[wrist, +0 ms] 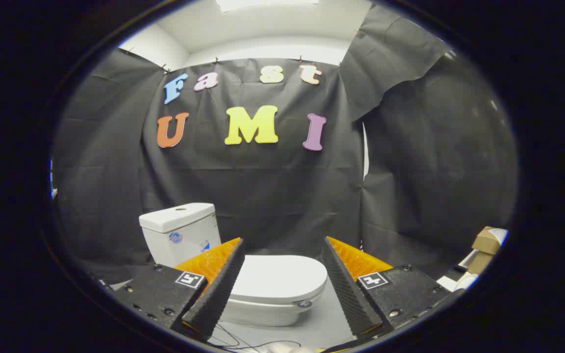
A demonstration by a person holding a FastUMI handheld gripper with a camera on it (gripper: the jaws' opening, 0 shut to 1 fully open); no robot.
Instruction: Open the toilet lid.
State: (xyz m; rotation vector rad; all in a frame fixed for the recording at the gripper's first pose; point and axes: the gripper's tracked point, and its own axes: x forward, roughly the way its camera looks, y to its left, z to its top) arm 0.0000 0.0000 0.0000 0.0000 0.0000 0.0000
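Note:
A white toilet stands on the floor ahead of me, its lid lying flat and closed over the bowl. Its white tank rises behind the left finger, against the black cloth wall. My gripper is open, its two fingers spread wide with nothing between them. The lid shows in the gap between the fingers, some way beyond their tips, and no finger touches it.
Cardboard boxes are stacked low at the right by the cloth wall. Thin dark cables trail over the pale floor just under the fingers, in front of the bowl. Black cloth closes in the back and both sides.

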